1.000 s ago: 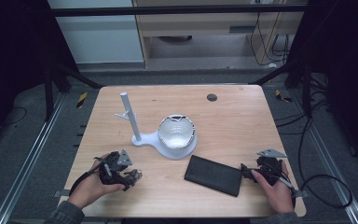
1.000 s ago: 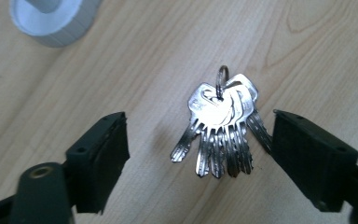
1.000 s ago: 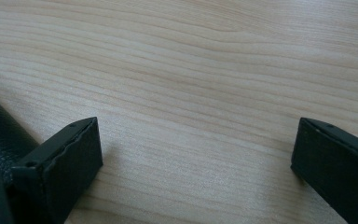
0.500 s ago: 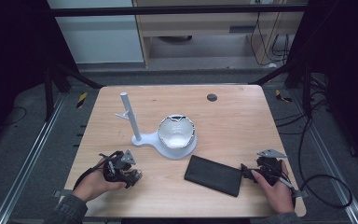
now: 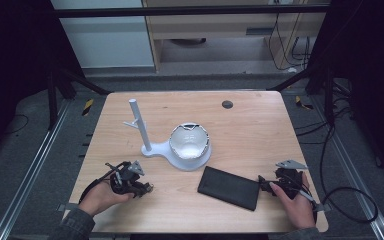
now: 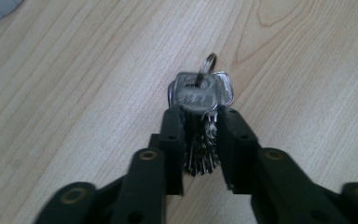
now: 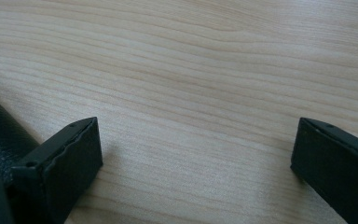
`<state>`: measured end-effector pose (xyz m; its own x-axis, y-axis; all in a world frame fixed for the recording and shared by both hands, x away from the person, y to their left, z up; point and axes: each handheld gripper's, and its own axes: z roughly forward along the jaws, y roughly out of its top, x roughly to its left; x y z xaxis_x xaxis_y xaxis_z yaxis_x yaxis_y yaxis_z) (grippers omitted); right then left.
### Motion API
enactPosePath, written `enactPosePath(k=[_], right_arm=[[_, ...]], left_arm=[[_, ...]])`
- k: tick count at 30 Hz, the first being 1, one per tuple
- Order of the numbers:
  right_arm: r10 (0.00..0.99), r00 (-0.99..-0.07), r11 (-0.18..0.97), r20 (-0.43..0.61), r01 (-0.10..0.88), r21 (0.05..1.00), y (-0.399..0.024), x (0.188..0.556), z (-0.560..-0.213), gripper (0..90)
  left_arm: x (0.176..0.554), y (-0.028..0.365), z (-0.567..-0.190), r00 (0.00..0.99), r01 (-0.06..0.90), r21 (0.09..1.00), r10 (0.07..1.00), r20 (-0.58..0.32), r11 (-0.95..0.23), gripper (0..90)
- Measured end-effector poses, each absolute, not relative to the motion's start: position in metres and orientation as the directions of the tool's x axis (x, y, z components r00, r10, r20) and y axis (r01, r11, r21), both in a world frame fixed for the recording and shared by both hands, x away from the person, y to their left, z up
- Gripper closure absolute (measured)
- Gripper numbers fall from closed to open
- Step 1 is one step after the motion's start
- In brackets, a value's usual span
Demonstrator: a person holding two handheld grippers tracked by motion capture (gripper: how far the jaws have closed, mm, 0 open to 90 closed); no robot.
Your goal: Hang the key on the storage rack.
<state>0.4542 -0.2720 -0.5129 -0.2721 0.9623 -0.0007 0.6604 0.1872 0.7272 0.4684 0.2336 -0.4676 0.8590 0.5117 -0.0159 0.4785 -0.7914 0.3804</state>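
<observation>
At seven o'clock on the table point(image 5: 260, 125), the left gripper point(image 6: 200, 128) clenched a bunch of keys point(image 6: 200, 93); the right gripper point(image 7: 193, 154) gaped empty. Any placing remained undone.

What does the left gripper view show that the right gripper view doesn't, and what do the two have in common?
Left gripper view alone: a bunch of keys on a ring, clamped between the left tongs just above the wood, plus a pale object's edge in the top left corner. Right gripper view alone: the right tongs spread wide with nothing between them, and the edge of a black pouch beside one tip. Both share the light wooden table and a pair of black jaws rising from the bottom.
</observation>
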Motion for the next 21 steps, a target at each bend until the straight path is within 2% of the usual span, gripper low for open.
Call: enactPosePath(k=[21], right_arm=[[0.963, -0.270, 0.186, -0.001, 0.661, 0.727, -0.2718, 0.4541, -0.5129, 1.9]], left_arm=[[0.4666, 0.2335, -0.4637, 0.848, 0.497, 0.349, 0.531, -0.001, -0.794, 79.9]])
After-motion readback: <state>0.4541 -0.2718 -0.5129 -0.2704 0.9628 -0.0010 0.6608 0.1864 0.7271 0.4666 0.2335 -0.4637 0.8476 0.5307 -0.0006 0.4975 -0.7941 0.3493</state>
